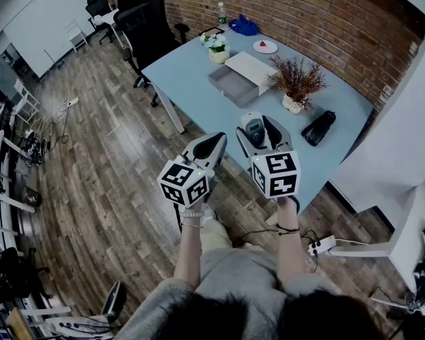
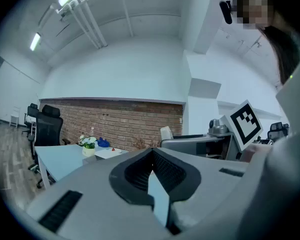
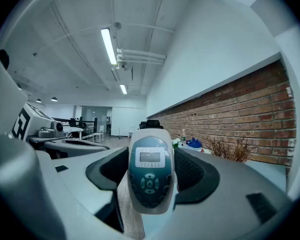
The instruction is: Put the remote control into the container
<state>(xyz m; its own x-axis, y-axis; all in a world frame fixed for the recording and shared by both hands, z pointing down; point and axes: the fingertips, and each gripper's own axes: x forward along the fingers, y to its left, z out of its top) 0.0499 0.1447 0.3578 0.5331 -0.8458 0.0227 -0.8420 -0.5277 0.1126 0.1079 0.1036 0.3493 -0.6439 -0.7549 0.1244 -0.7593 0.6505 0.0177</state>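
Observation:
A white and teal remote control (image 3: pixel 150 176) with a small display stands upright between the jaws of my right gripper (image 3: pixel 150 159), and the pads press on its sides. In the head view the remote control (image 1: pixel 253 128) and right gripper (image 1: pixel 256 124) hover over the near edge of the light blue table (image 1: pixel 191 76). A grey open container (image 1: pixel 232 86) lies on the table farther back, with its white lid (image 1: pixel 251 69) beside it. My left gripper (image 1: pixel 217 142) hangs left of the right one, off the table's edge. Its jaws (image 2: pixel 151 156) are shut with nothing between them.
A pot of dried plants (image 1: pixel 296 83) stands right of the container and a black case (image 1: pixel 319 127) lies near the table's right edge. Farther back are a flower pot (image 1: pixel 217 48), a plate (image 1: pixel 265 46), a blue object (image 1: pixel 244 25) and a bottle (image 1: pixel 222 13). Black office chairs (image 1: pixel 145 20) stand behind.

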